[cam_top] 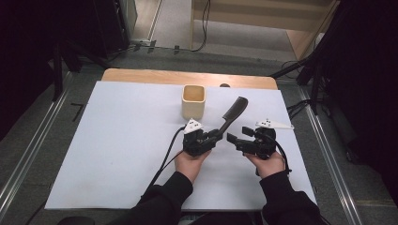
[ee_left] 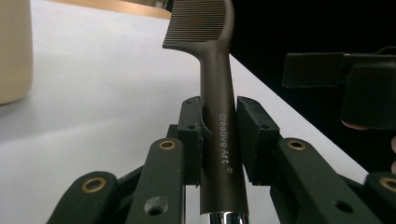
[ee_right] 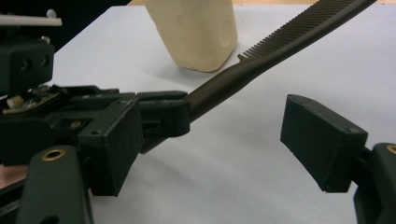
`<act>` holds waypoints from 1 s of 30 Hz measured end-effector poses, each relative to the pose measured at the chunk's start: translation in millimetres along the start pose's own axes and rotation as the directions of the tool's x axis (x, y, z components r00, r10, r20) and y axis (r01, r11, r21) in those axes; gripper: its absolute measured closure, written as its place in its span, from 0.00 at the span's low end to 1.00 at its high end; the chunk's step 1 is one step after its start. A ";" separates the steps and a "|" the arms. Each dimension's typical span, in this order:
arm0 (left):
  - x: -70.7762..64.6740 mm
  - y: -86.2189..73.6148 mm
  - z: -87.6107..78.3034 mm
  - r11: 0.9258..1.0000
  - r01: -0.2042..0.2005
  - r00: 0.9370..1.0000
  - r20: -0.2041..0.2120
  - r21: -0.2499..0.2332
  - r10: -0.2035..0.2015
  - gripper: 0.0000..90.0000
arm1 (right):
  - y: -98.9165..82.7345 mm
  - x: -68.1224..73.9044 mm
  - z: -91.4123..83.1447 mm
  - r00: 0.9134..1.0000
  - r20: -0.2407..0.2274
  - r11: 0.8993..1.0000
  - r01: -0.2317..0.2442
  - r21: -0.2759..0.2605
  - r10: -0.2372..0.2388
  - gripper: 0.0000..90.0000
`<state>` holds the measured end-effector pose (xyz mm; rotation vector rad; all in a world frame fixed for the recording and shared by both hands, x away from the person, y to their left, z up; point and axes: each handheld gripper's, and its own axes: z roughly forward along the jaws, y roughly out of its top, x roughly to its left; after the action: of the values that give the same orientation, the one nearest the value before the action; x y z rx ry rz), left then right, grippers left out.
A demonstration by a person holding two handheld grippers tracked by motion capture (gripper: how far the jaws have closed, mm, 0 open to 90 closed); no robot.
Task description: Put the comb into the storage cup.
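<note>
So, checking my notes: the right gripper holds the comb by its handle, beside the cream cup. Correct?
Wrong gripper. The left gripper holds the comb by its handle, as the left gripper view shows; the right gripper is open. The cream cup stands nearby.

I worked in a lab-like recording room: dark stands, floor cables and rails ringed my white-covered desk.

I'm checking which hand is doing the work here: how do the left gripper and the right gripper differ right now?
The left gripper is shut on the dark comb, its pads pressing the handle; the right gripper stands open with nothing between its jaws. The left one points toward the cream cup; the right one points sideways at the left one. Both are black, hand-held, and hover low over the white table.
</note>
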<state>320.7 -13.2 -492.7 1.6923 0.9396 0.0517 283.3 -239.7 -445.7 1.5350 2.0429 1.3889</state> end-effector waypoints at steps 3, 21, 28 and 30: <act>0.6 -0.9 1.1 1.000 0.025 0.999 0.020 0.002 -0.025 0.81 | 2.5 -2.2 0.9 1.000 0.006 1.000 -0.011 -0.005 0.011 0.21; -4.9 -2.6 7.7 0.987 0.155 0.984 0.095 -0.052 -0.149 0.81 | 11.1 -8.6 7.9 0.998 0.029 0.998 -0.060 -0.015 0.061 0.23; -7.1 -7.4 11.1 0.983 0.163 0.983 0.103 -0.082 -0.154 0.81 | 14.9 -8.5 12.3 0.997 0.031 0.997 -0.073 -0.024 0.074 0.24; -7.5 -7.3 10.1 0.982 0.163 0.983 0.099 -0.094 -0.154 0.81 | 16.3 -8.8 14.2 0.996 0.037 0.997 -0.077 -0.022 0.078 0.26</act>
<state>316.4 -25.5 -499.3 1.5092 0.9836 -0.0825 306.5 -239.4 -443.3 1.6354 1.9602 1.3934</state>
